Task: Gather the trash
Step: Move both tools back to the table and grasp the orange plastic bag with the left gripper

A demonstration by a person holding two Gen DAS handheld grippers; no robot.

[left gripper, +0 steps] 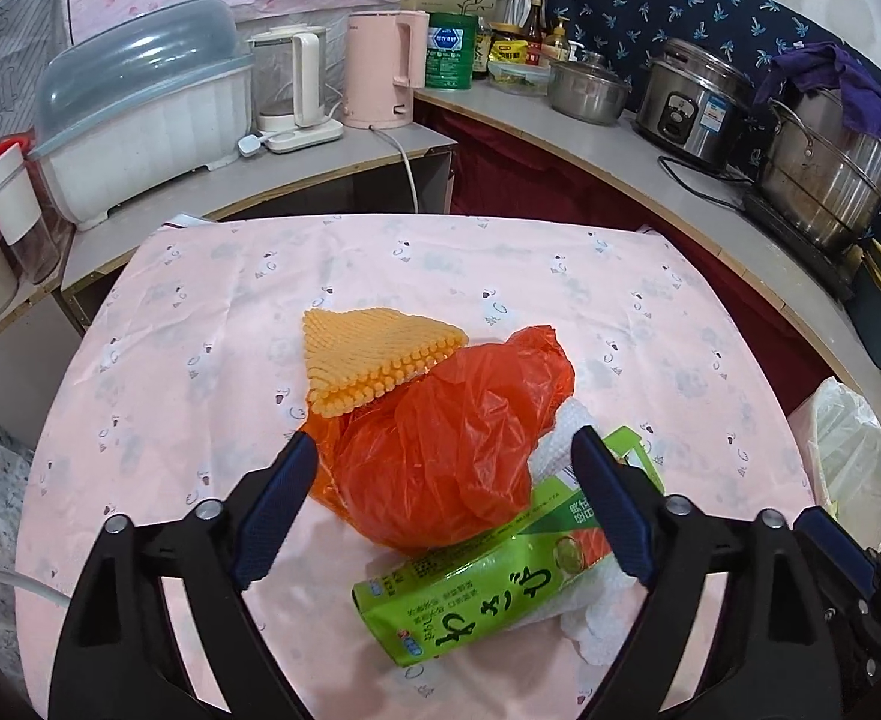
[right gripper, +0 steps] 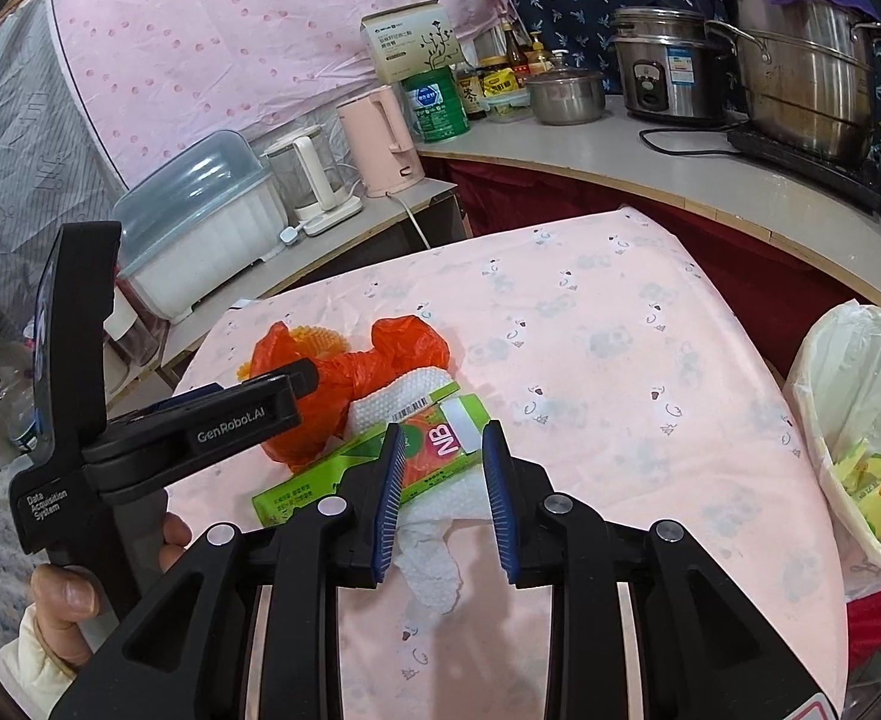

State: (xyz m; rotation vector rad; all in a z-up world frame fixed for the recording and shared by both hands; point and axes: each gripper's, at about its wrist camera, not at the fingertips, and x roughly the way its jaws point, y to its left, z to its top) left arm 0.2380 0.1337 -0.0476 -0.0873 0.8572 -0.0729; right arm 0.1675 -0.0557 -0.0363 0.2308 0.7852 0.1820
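Note:
A crumpled orange plastic bag (left gripper: pixel 452 450) lies on the pink-clothed table (left gripper: pixel 500 276), with a yellow foam net (left gripper: pixel 368 354) at its far side. A green drink carton (left gripper: pixel 470 594) rests on a white paper towel (left gripper: pixel 596 618) beside the bag. My left gripper (left gripper: pixel 443 438) is open, its fingers standing on either side of the bag without pressing it. In the right wrist view my right gripper (right gripper: pixel 443 429) hovers open over the near end of the carton (right gripper: pixel 440 444) and the paper towel (right gripper: pixel 434 564). The orange bag (right gripper: pixel 350 384) lies behind them.
A bin with a white liner (right gripper: pixel 830 372) stands off the table's right edge, with yellow-green wrappers inside. A counter behind holds a pink kettle (left gripper: pixel 383 72), a glass kettle (left gripper: pixel 290 84), a covered dish box (left gripper: pixel 146 114), a rice cooker (left gripper: pixel 692 102) and steel pots (left gripper: pixel 824 180). A hand (right gripper: pixel 62 594) holds the left gripper.

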